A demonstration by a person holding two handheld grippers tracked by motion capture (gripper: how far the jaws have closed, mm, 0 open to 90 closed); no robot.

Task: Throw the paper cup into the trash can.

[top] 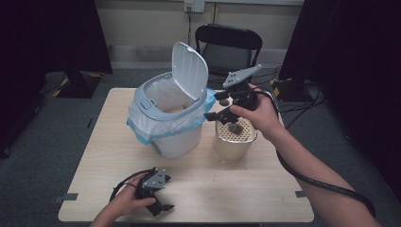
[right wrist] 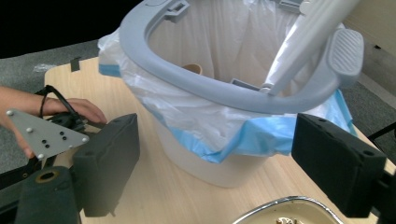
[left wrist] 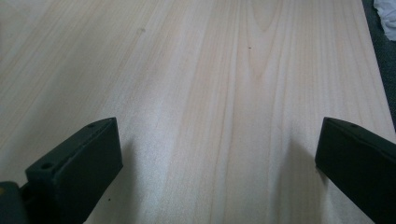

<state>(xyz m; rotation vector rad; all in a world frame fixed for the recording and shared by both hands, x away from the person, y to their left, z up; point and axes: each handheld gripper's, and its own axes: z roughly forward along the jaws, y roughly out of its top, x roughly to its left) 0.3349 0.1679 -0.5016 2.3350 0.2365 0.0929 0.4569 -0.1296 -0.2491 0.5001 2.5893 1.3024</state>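
The strainer cup (top: 235,138), a cream container with a perforated insert and a chrome rim, stands toward the right edge of the table (top: 246,198), just beside the white lidded bin (top: 171,113) with its blue-edged liner and its lid tipped up. The right gripper (top: 226,109) hovers over the cup's near-left rim with its jaws spread and nothing between them; some dark scraps seem to lie on the perforated top. I'd judge the cup light but stiff, its glossy wall slippery, so the metal rim looks the surest place to pinch, keeping it level lest the insert slide out. The left gripper (top: 160,201) rests near the front edge, jaws wide apart over bare wood.
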